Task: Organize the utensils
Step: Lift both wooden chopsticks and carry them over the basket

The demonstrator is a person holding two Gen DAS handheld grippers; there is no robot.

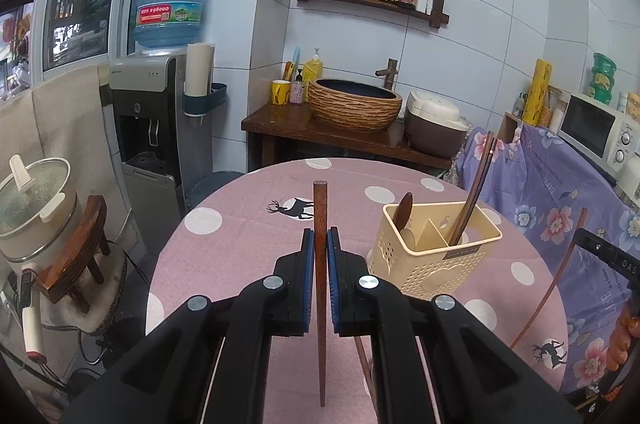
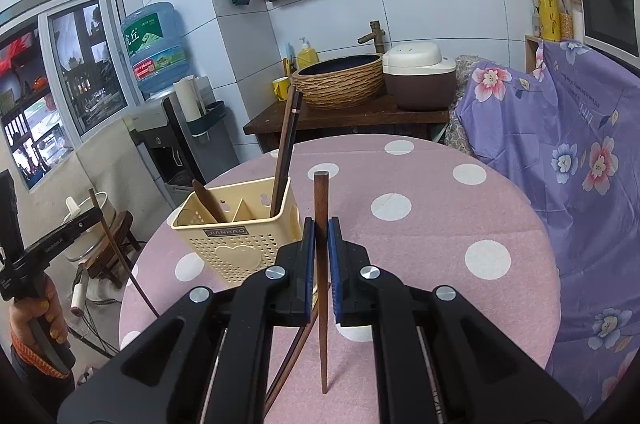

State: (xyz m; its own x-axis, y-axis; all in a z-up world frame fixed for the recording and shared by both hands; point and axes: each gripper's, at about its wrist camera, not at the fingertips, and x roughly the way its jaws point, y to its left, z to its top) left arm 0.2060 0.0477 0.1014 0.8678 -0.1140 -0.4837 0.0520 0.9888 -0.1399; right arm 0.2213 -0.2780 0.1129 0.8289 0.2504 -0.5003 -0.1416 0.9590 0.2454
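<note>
A cream perforated utensil holder (image 1: 430, 248) (image 2: 236, 236) stands on the pink polka-dot table (image 1: 248, 224) (image 2: 420, 224). It holds a wooden spoon (image 1: 402, 210) (image 2: 208, 200) and two dark chopsticks (image 1: 474, 192) (image 2: 286, 148). My left gripper (image 1: 320, 244) is shut on a brown chopstick (image 1: 320, 208), held upright left of the holder. My right gripper (image 2: 321, 236) is shut on another brown chopstick (image 2: 321, 200), upright and right of the holder. More chopsticks (image 2: 296, 348) lie on the table under the right gripper.
A wooden counter with a woven basin (image 1: 354, 104) and rice cooker (image 1: 434, 122) stands behind the table. A water dispenser (image 1: 160, 128) stands at left, a floral-covered cabinet with a microwave (image 1: 596, 130) at right. A pot on a stool (image 1: 36, 208) stands left of the table.
</note>
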